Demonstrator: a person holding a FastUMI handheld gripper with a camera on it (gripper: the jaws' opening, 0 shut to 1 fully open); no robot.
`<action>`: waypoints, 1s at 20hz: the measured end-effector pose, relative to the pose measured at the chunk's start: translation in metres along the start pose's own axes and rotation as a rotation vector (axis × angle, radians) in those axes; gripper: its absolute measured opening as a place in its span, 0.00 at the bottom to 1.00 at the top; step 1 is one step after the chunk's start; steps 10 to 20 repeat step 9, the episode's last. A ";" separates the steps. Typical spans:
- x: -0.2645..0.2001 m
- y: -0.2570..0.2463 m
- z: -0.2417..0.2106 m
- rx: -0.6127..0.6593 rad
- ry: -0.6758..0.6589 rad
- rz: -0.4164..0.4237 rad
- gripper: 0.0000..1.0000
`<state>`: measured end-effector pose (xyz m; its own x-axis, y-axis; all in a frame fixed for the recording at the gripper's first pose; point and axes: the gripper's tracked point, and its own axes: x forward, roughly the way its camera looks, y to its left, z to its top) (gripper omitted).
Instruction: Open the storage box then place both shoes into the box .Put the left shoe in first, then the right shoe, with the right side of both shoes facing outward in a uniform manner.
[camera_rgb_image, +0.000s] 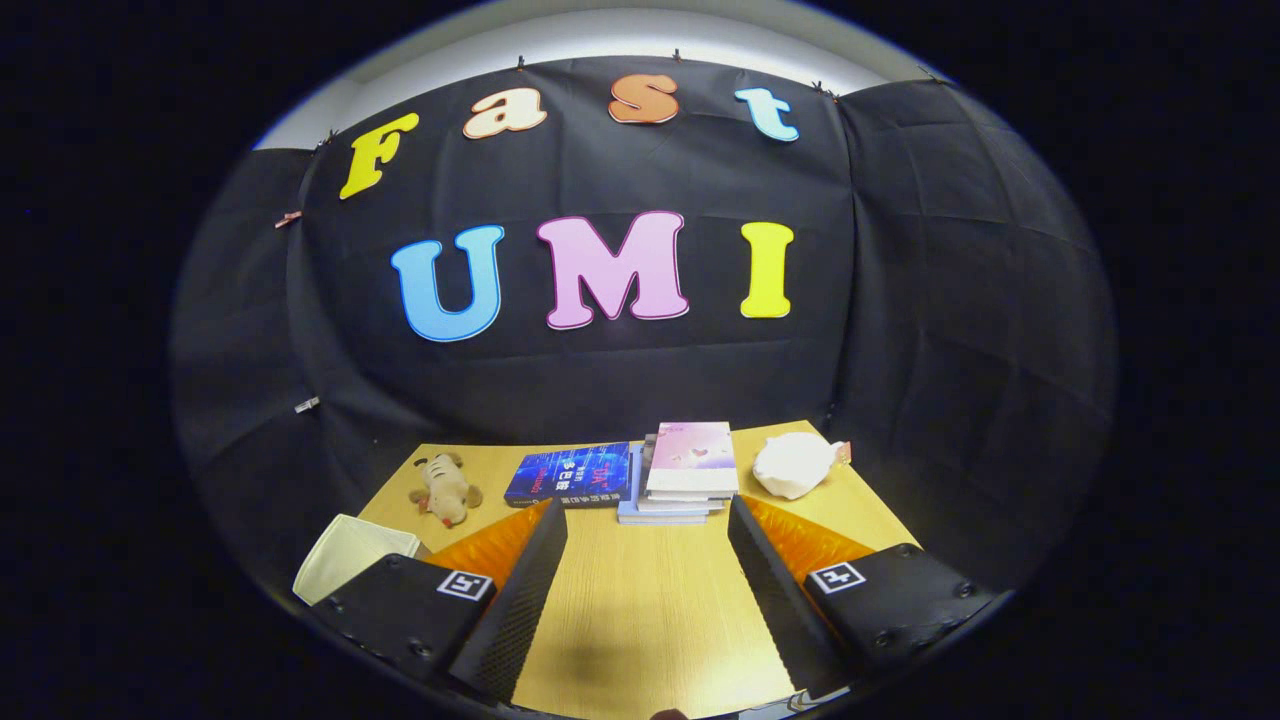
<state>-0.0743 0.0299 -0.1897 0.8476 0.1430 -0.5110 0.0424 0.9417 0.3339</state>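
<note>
My gripper (648, 512) is open, its two fingers spread wide above a bare stretch of the wooden table (640, 610) with nothing between them. A pale cream object (345, 552), perhaps part of a box or lid, lies just left of the left finger, partly hidden by it. I cannot make out any shoes or a storage box for certain.
Beyond the fingers, at the table's far side, lie a dark blue book (570, 473), a stack of books with a pink one on top (688, 470), a small plush dog (445, 488) to the left and a white plush toy (795, 465) to the right. Black cloth walls the table.
</note>
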 end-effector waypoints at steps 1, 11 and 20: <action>-0.003 -0.001 -0.001 -0.001 -0.003 -0.002 0.99; 0.000 0.003 -0.006 0.003 0.003 0.000 0.98; 0.000 0.003 -0.006 0.003 0.003 0.000 0.98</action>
